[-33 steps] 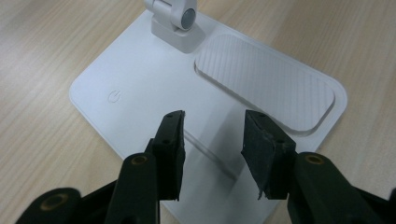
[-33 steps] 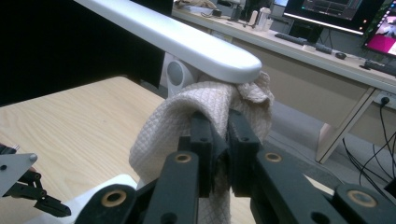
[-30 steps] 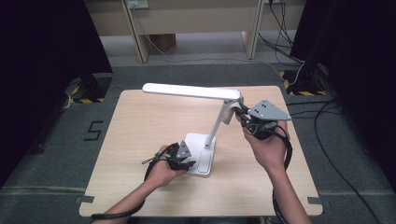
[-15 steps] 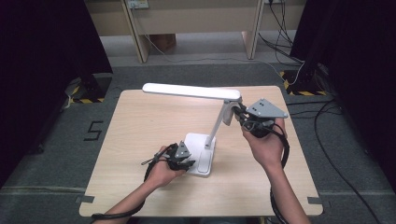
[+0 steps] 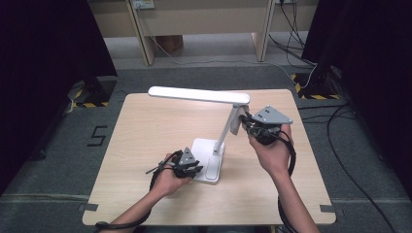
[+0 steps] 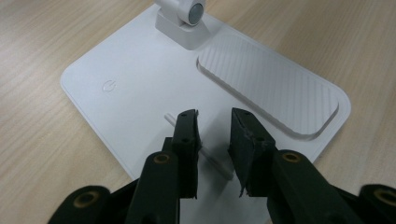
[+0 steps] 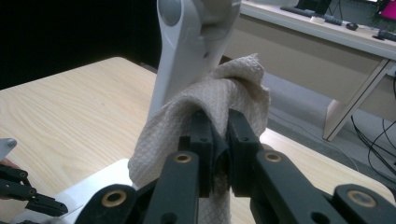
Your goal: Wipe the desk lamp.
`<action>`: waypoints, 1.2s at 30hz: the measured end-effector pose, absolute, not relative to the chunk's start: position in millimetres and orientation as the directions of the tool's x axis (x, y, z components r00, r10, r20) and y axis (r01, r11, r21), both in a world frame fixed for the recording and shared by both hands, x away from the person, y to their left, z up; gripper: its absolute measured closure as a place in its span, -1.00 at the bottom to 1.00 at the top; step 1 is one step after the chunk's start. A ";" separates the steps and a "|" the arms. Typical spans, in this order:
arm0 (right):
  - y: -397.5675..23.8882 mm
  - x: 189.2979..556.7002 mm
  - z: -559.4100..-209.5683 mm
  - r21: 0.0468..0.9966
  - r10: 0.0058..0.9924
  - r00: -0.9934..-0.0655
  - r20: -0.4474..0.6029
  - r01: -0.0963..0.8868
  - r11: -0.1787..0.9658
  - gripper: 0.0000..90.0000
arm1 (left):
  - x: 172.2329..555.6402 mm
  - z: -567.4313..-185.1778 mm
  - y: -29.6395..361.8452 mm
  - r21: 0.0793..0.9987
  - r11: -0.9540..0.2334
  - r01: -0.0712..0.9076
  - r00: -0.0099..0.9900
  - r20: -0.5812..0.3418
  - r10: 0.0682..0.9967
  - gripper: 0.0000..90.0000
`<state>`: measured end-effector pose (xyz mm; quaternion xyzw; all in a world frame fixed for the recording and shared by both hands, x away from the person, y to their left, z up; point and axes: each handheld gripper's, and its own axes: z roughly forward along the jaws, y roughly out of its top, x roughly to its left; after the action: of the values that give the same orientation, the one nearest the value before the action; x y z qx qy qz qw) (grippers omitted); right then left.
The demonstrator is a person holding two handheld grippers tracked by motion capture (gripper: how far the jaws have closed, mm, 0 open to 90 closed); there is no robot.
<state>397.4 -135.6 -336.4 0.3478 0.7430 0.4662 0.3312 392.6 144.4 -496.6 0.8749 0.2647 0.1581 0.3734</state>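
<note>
My right gripper point(image 7: 219, 140) is clamped on a wad of beige paper towel point(image 7: 210, 112), soft and crushable, pressed against the white desk lamp's point(image 5: 214, 126) upright arm just under its head hinge; I'd keep the pinch on the bunched middle so it doesn't tear or slip free. The lamp stands near the middle of the worktop point(image 5: 145, 145), and I judge it light, with smooth hard plastic that slides easily and hinges that will fold under a sideways push. So my left gripper point(image 6: 215, 135) sits low over the flat lamp base point(image 6: 140, 88); its jaws have just been closing, a narrow gap left, nothing gripped between them, and I can't tell whether they press down. The long light bar point(image 5: 199, 95) overhangs to the left, well clear. Cables point(image 5: 311, 29) and a desk frame point(image 5: 262, 29) lie beyond the worktop, out of the way.
</note>
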 end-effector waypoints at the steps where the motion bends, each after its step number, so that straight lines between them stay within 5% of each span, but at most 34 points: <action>1: -135.6 397.4 -336.4 0.923 0.826 -0.539 -0.168 0.208 0.323 0.85 | 392.6 -496.6 144.4 0.737 -0.581 0.345 0.810 0.079 0.581 0.59; 36: -128.0 405.5 -370.2 0.914 0.838 -0.539 -0.084 0.292 0.280 0.85 | 394.4 -497.6 147.2 0.743 -0.554 0.375 0.804 0.035 0.593 0.61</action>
<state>405.5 -128.0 -370.2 0.3798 0.7441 0.4645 0.2936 394.4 147.2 -497.6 0.8698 0.2783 0.1425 0.3818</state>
